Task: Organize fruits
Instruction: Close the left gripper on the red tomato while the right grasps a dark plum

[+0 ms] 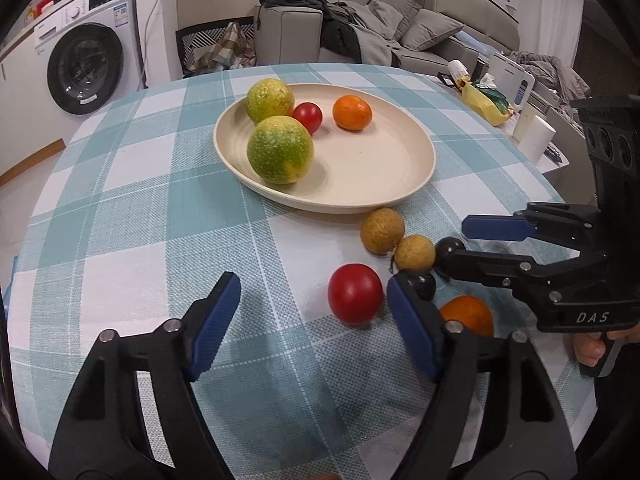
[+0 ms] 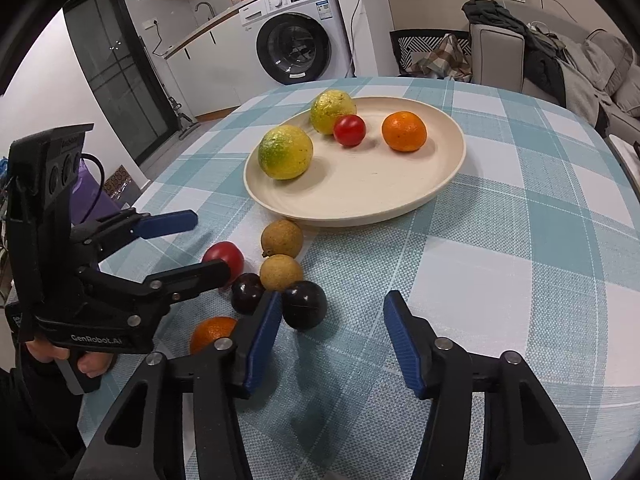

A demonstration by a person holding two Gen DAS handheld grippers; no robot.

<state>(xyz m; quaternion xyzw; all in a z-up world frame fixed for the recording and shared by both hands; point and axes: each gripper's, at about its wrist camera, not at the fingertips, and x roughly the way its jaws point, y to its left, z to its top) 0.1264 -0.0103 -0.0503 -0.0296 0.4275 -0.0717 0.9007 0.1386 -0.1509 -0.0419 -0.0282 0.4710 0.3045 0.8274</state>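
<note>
Nearby, longans crowd the loose tomato.

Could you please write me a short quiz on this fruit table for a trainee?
1. How many fruits lie on the plate?
2. True or false: both dark fruits lie on the plate.
3. Which fruit on the checked cloth lies nearest the plate? A. red tomato B. brown fruit C. orange
Key: 1. Four. 2. False; both are on the cloth. 3. B.
</note>
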